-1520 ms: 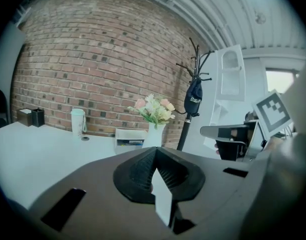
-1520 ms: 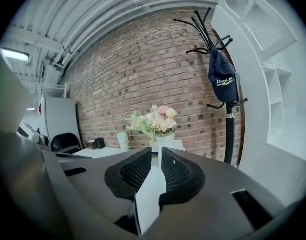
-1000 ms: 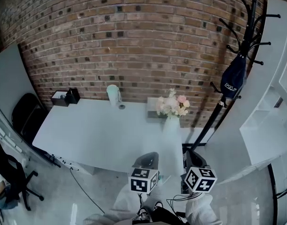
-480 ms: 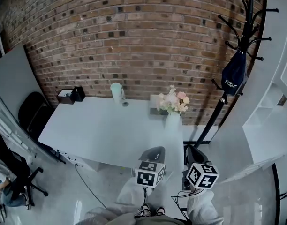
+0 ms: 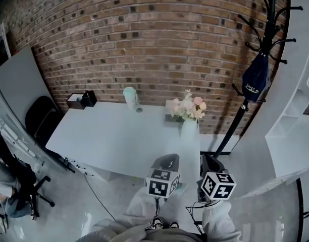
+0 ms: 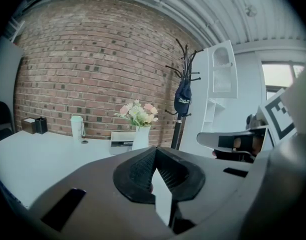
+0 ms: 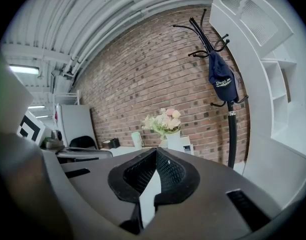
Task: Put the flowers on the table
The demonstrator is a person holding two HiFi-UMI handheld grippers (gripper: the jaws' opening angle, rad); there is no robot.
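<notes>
Holding both tools low and close to your body, you had the left gripper point(image 5: 166, 159) and the right gripper point(image 5: 209, 162) side by side, each squeezed fully closed on nothing and pointing forward at the near right end of the table point(image 5: 109, 145). The flowers point(image 5: 188, 107), pink and cream in a white vase point(image 5: 189, 129), stood upright on the table's far right corner, just in front of the brick wall point(image 5: 159, 39) and well apart from both grippers. With the flowers already on the tabletop, the job looked either finished or not yet begun; any further move would have called for opening a jaw and reaching across to the vase
</notes>
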